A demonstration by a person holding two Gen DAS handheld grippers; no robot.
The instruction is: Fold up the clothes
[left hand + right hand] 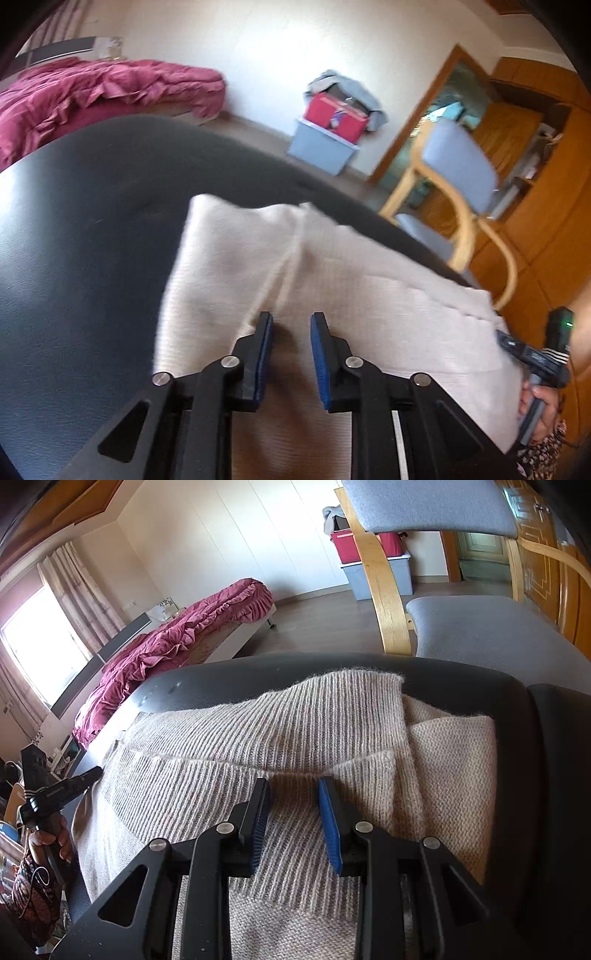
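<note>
Sweater (295, 738): lying part-folded on the dark table (74, 221).
Left gripper (291, 325): hovering released, nothing pinched.
Right gripper (293, 786): gaping over the folded sleeve, gripping nothing (probably steadying folds).

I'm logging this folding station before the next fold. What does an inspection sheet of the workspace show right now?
Surface: dark table, mostly bare beside the garment.
Job's things: cream knit sweater, partly folded, lying flat.
Clutter: nothing seen on the table.
Grippers: left tool open over the sweater, holding nothing; right tool open above the ribbed knit, holding nothing.
Cables: thin cord near the person's hand.
Surroundings: wooden chair, bed with magenta cover, stacked bins.
</note>
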